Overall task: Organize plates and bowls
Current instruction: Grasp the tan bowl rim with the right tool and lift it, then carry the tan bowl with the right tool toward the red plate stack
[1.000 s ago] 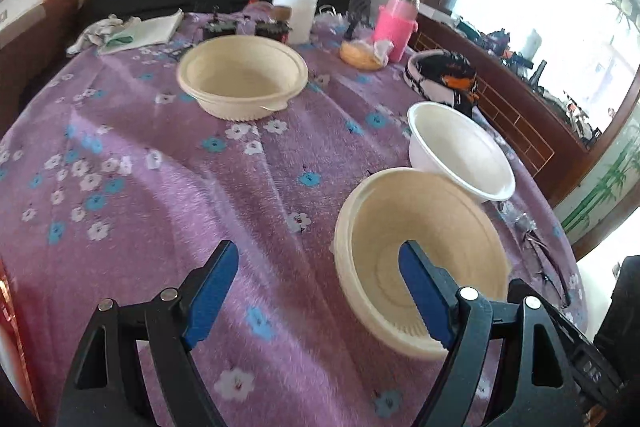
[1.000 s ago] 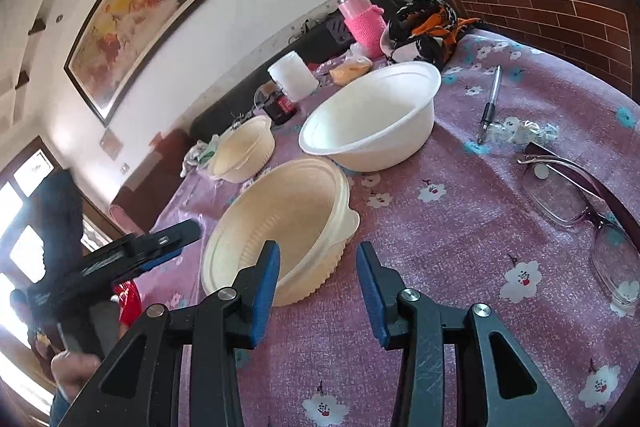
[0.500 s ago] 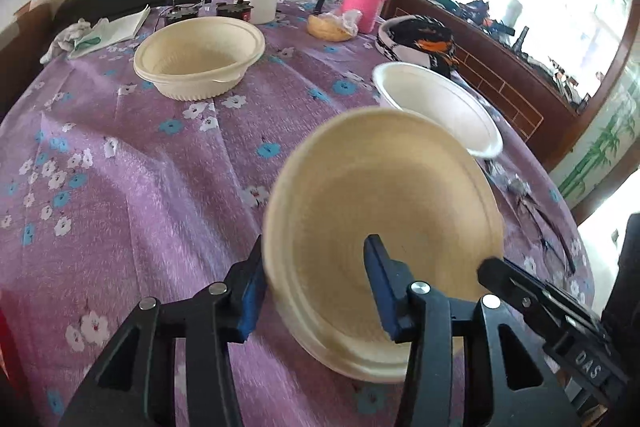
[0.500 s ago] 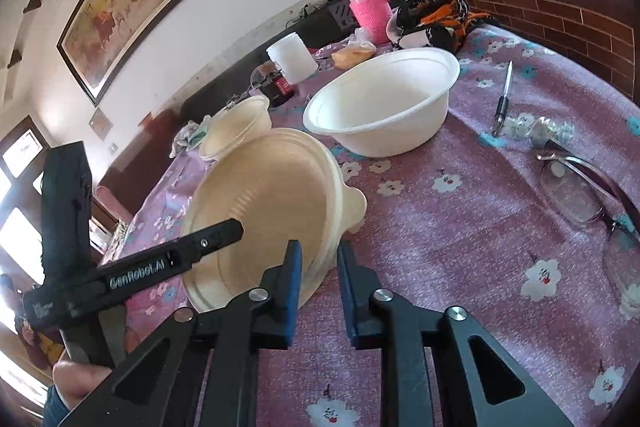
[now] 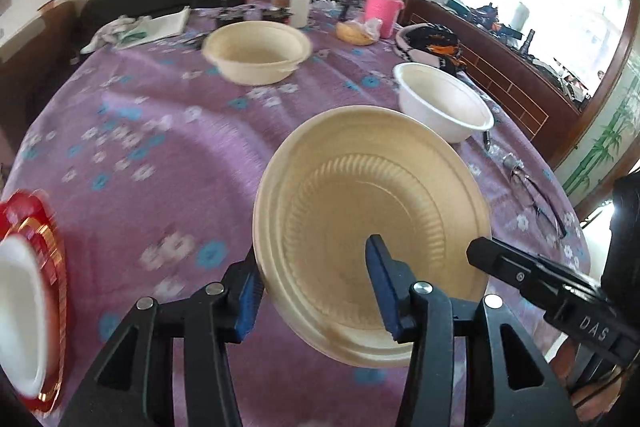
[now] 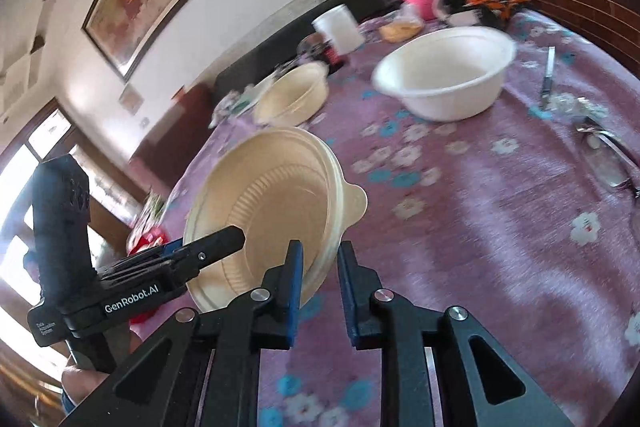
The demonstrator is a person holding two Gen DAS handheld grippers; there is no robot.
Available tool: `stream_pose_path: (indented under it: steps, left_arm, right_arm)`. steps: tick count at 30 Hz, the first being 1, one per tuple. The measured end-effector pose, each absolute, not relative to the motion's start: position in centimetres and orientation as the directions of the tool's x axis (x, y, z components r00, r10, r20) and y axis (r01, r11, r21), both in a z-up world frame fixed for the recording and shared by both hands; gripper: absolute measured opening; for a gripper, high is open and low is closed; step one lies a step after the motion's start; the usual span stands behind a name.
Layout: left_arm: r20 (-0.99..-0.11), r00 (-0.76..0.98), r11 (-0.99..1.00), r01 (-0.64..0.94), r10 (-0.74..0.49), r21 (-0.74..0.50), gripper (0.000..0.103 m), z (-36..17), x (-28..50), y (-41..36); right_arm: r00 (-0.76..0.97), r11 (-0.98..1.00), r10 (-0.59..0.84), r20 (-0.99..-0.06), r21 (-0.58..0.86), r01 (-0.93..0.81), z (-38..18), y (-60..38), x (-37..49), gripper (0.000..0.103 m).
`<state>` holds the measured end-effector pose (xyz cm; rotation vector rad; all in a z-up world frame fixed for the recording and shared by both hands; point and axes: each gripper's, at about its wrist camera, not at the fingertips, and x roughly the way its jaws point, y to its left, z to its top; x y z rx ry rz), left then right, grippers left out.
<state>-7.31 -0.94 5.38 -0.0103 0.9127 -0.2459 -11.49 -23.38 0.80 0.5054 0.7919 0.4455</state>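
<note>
— How do the two grippers sit?

— Both point down at a slant over the bench (image 5: 168, 147). The left gripper (image 5: 316, 291) has its blue fingers (image 5: 380, 279) pinching the near wall of the beige bowl (image 5: 360, 195), one pad outside, one inside. The right gripper (image 6: 318, 287) has its fingers (image 6: 294, 279) nipped on the same bowl's rim, beside the small tab. Both have just been closing, with the bowl wall between the pads. The bowl is tipped up, its open side facing the cameras, and appears clear of the purple flowered cloth.

— Any writing?

— "GenRobot.AI" on the left gripper's body in the right wrist view; "DAS" on the right gripper's body in the left wrist view.

— And the containers?

— The held bowl shows only its ribbed inside. A second beige bowl (image 5: 256, 53) stands farther back, a white bowl (image 5: 444, 103) to the right. A red plate (image 5: 48, 267) at the left edge carries something white; it is blurred.
</note>
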Motion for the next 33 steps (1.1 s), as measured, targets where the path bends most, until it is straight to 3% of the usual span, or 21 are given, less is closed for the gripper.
stream_pose_path:
  steps: [11,13,20,24,33]
  left_arm:
    - [-0.742,0.650,0.987,0.121,-0.162,-0.109,0.060,3.8,-10.6,4.8]
    - [-0.719,0.676,0.986,0.126,-0.163,-0.106,0.067,3.6,-11.1,5.1]
    - [-0.681,0.721,0.991,0.116,-0.129,-0.065,0.067,2.5,-12.1,5.4]
    - [-0.672,0.728,0.991,0.120,-0.132,-0.065,0.056,2.1,-12.2,5.5]
    - [-0.657,0.744,0.992,0.115,-0.120,-0.051,0.044,2.5,-12.4,5.0]
  right_arm:
    - [0.560,0.793,0.599,-0.573,0.524,-0.313,0.6,-17.2,-12.5,0.022]
    - [0.566,0.800,0.589,-0.576,0.515,-0.308,0.4,-17.1,-12.3,0.022]
    - [0.573,0.818,0.566,-0.593,0.489,-0.303,0.3,-17.0,-12.4,0.025]
    - [0.588,0.833,0.546,-0.597,0.462,-0.305,0.4,-16.7,-13.0,0.033]
    - [0.607,0.851,0.516,-0.604,0.442,-0.284,0.1,-16.7,-13.4,0.032]
